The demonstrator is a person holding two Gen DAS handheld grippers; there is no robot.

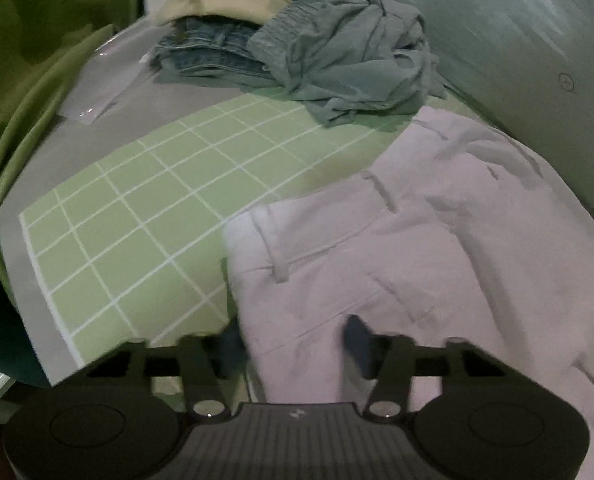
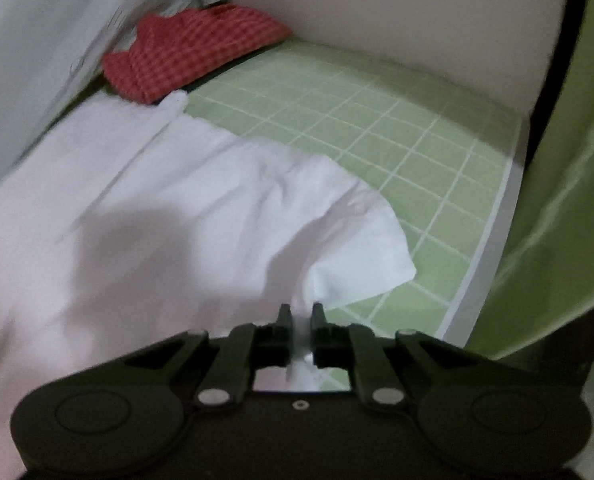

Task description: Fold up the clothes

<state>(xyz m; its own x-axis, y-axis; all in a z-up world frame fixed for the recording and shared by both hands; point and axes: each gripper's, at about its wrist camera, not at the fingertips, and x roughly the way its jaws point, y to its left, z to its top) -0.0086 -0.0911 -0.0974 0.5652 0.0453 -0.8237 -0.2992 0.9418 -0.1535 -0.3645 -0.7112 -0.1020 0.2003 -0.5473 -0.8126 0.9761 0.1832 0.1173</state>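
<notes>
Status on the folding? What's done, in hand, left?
Done: the beige and denim stack at the far end and the red checked piece look folded. In hand: the white trousers lie spread on the green grid mat; the right gripper is shut on their edge, the left gripper open over the waistband. Left: the crumpled grey garment.

One white trousers (image 1: pixel 397 240), one grey garment (image 1: pixel 349 52), one red checked cloth (image 2: pixel 193 52), perhaps two folded garments (image 1: pixel 213 28), one green mat (image 1: pixel 145 216)
</notes>
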